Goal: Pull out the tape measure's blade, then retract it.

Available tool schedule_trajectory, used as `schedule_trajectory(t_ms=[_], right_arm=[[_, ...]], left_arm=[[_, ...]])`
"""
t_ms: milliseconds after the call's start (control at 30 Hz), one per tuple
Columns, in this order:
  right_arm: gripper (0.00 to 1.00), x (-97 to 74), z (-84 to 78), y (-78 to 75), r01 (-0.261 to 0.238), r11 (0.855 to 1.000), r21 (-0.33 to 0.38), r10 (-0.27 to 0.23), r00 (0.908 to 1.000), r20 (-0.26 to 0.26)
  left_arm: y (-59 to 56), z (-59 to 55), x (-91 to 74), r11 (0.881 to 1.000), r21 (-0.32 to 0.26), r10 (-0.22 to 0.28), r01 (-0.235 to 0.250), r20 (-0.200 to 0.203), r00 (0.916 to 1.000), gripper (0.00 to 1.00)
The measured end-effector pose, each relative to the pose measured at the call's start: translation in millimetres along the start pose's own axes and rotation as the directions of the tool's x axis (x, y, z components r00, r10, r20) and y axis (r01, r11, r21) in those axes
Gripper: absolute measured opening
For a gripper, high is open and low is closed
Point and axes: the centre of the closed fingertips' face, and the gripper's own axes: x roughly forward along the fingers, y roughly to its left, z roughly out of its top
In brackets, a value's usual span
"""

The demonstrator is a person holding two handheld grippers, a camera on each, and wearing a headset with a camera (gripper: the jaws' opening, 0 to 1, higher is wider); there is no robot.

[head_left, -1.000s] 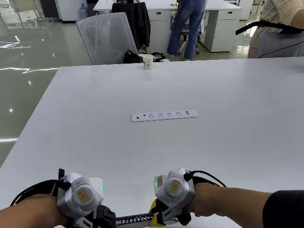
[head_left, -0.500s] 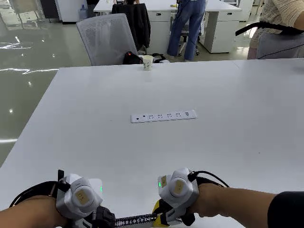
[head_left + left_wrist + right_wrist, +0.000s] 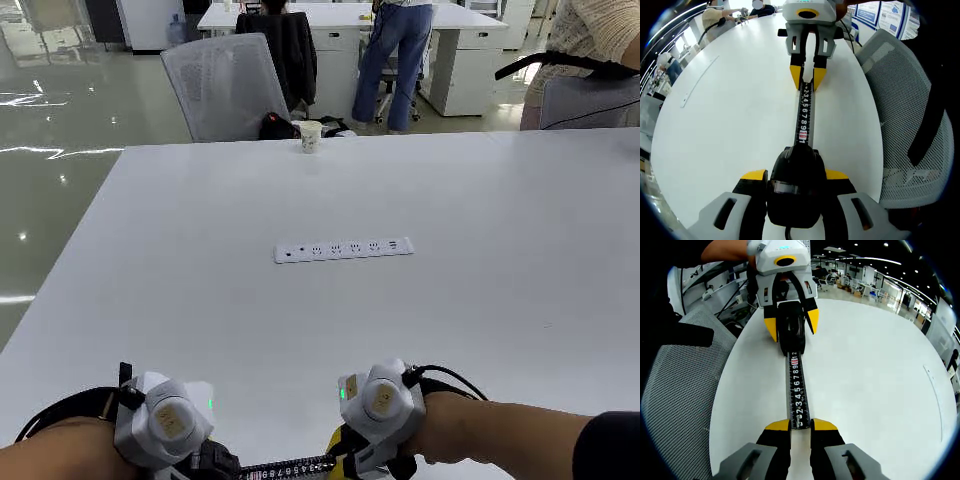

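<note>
The tape measure's black case (image 3: 792, 185) sits between my left gripper's (image 3: 794, 176) yellow-tipped jaws, which are shut on it. Its black blade (image 3: 804, 112) with white numbers runs straight out over the white table (image 3: 200, 300) to my right gripper (image 3: 800, 426), shut on the blade's tip. From the right gripper view the blade (image 3: 796, 390) shows marks up to about 12 and ends at the case (image 3: 790, 332). In the head view both grippers are at the table's near edge, the left gripper (image 3: 225, 465) and the right gripper (image 3: 335, 465), with a short stretch of blade (image 3: 290, 467) between them.
A white power strip (image 3: 343, 249) lies mid-table. A paper cup (image 3: 311, 135) stands at the far edge, with a grey mesh chair (image 3: 225, 85) behind it. People stand by desks beyond. Another mesh chair (image 3: 900, 100) is close beside the near table edge.
The right gripper has shifted a little to the right, away from the left one, so slightly more blade is out. The head camera has tilted up a bit.
</note>
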Motion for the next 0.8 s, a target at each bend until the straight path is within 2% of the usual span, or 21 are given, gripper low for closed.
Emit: schedule_trajectory(t_ms=[800], right_arm=[[0.11,-8.4,-12.1,-0.7,0.004,1.0,0.009,-0.004,0.9999,-0.01]], left_arm=[[-0.3,0.3,0.1,1.0,0.002,-0.001,0.001,-0.001,1.0,0.37]])
